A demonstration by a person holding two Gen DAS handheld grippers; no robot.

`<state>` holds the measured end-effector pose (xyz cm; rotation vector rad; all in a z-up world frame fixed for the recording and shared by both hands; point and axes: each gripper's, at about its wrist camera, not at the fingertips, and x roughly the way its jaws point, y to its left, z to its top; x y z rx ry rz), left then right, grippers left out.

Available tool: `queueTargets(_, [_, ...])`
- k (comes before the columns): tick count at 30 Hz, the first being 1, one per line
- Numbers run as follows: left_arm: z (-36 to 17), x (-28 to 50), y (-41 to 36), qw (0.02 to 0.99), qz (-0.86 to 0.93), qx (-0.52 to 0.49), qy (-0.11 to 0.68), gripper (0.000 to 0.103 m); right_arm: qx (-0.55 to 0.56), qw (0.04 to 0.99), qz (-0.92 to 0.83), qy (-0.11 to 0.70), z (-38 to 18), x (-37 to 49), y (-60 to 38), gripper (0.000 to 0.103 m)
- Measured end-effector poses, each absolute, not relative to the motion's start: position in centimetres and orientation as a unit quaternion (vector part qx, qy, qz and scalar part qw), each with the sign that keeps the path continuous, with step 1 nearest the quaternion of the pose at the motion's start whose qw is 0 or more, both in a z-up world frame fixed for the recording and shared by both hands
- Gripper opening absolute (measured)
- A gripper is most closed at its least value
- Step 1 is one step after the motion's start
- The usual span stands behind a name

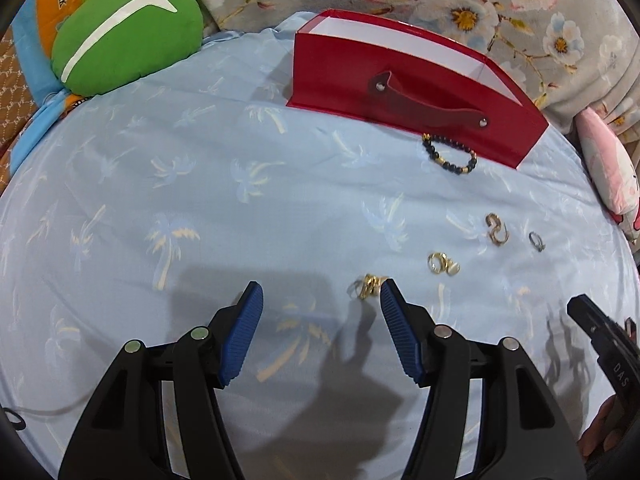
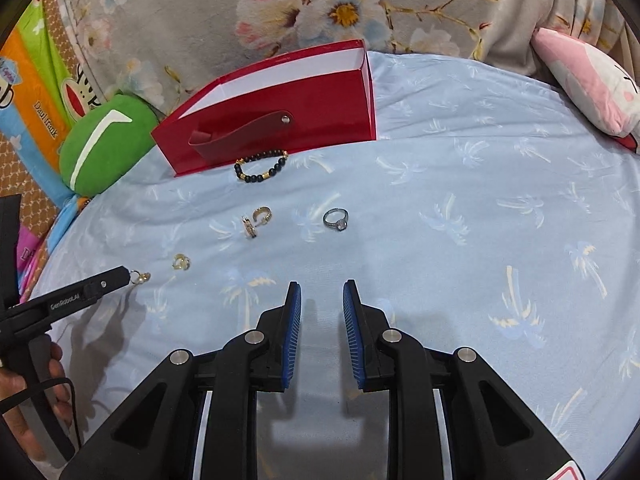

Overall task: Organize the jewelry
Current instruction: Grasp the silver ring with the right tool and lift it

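Note:
A red open box (image 1: 400, 80) (image 2: 280, 128) stands on a light blue bedsheet. A black and gold bead bracelet (image 1: 450, 155) (image 2: 261, 166) lies against its front. Gold earrings (image 1: 497, 230) (image 2: 256, 220), a silver ring (image 1: 537, 241) (image 2: 337, 219) and more gold pieces (image 1: 443, 264) (image 2: 181, 261) lie nearer. A gold cluster (image 1: 370, 286) (image 2: 140, 277) lies just beyond my left gripper's right fingertip. My left gripper (image 1: 320, 296) is open and empty. My right gripper (image 2: 321, 292) is open and empty, apart from the jewelry.
A green cushion (image 1: 128, 36) (image 2: 104, 148) sits at the back left. A floral blanket (image 1: 500, 4) lies behind the box. A pink plush pillow (image 2: 592, 80) is at the right. The sheet (image 1: 200, 200) spreads flat to the left.

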<state>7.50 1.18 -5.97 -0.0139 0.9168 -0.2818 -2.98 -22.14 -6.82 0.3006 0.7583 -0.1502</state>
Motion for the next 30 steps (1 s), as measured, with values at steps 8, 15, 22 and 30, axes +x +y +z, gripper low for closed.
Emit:
queueTargets(8, [-6.0,7.3,1.7,0.886,-0.137,-0.022,0.443,0.059,0.154,0.913,-0.087,0.367,-6.9,-2.1,-22.9,0.027])
queueTargets(15, [-6.2,7.2,1.0,0.885,-0.144,-0.012,0.442,0.067,0.154,0.906,-0.093,0.382,-7.3,0.3,-23.6,0.031])
queueTargets(22, [-6.3,7.2,0.9,0.885,-0.144,-0.012,0.443,0.067,0.156,0.898,-0.094,0.400,-7.9,2.9,-23.8,0.031])
queueTargets(30, [-6.5,7.0,0.7,0.887,-0.146,-0.003,0.438,0.071,0.146,0.897,-0.103,0.405,-7.9,4.9,-23.6,0.031])
